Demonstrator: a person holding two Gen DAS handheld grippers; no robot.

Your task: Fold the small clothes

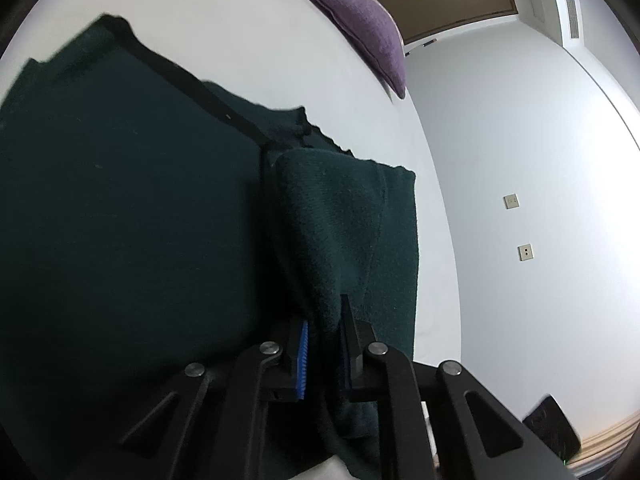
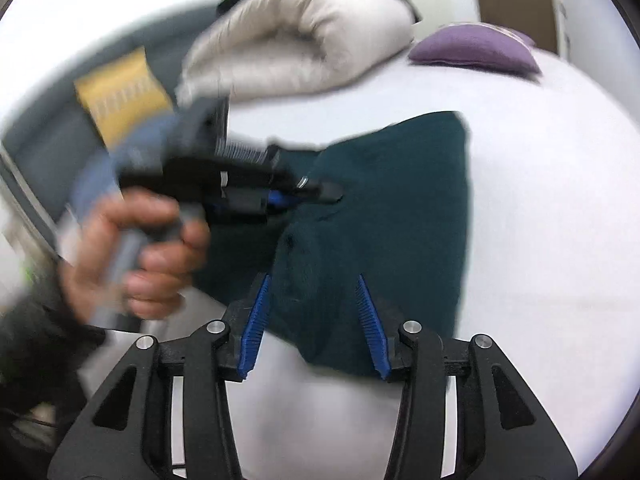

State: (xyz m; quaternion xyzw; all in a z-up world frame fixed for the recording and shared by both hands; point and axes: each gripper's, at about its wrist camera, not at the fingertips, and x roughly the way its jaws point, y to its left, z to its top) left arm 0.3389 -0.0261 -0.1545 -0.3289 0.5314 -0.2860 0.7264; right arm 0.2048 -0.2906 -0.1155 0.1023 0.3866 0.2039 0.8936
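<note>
A dark green knitted garment (image 1: 120,200) with a black trim lies on a white bed (image 1: 240,40). Its right part is doubled into a raised fold. My left gripper (image 1: 324,332) is shut on the near end of that fold, with cloth pinched between the pads. In the right wrist view, which is blurred, the same garment (image 2: 400,208) lies in the middle of the bed. A hand (image 2: 132,256) holds the left gripper (image 2: 320,194) at the garment's left edge. My right gripper (image 2: 314,312) stands open over the garment's near edge, its blue pads (image 2: 256,320) apart and gripping nothing.
A purple cushion (image 1: 364,28) (image 2: 472,50) lies at the far edge of the bed. A rolled white duvet (image 2: 296,40) and a yellow pillow (image 2: 120,92) sit at the back left. White bed sheet (image 2: 540,240) shows to the garment's right. A wall with sockets (image 1: 511,201) stands beyond.
</note>
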